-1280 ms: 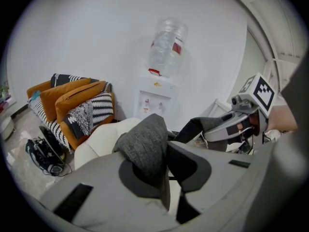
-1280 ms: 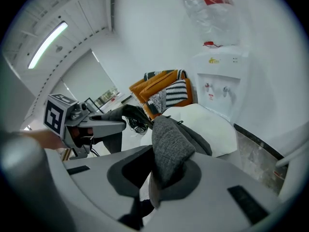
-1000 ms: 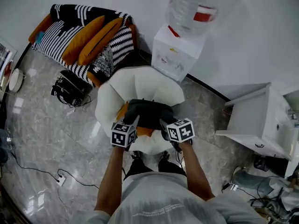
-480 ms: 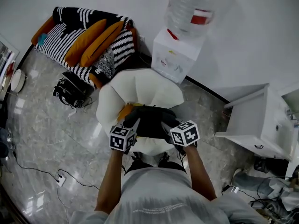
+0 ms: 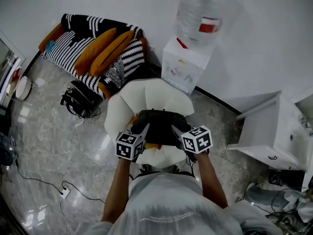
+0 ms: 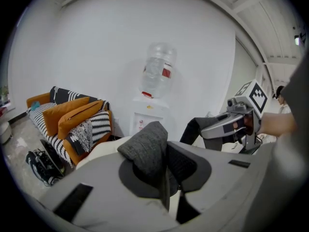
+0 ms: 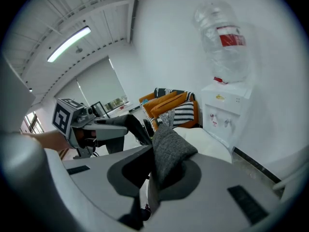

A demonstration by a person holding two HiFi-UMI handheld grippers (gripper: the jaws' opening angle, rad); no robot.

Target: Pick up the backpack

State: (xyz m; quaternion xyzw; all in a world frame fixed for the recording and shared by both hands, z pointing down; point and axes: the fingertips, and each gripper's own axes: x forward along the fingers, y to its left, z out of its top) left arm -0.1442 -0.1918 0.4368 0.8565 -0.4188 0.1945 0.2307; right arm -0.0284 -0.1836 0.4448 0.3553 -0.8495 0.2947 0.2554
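Low in the frame's centre, the left gripper (image 5: 142, 130) and right gripper (image 5: 175, 131) each have their jaws clamped on grey fabric of the backpack (image 5: 159, 124), one per side, likely to carry it level, just over the white chair (image 5: 146, 94); a water dispenser (image 5: 188, 65) stands beyond

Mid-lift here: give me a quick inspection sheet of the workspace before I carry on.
Surface: white chair, orange cushion on its seat.
Job's things: dark backpack over the seat, held at both sides.
Clutter: dark shoes on the floor.
Grippers: left gripper and right gripper each shut on grey backpack fabric.
Cables: floor cable with plug, at left.
Surroundings: striped sofa, water dispenser, white cabinet.
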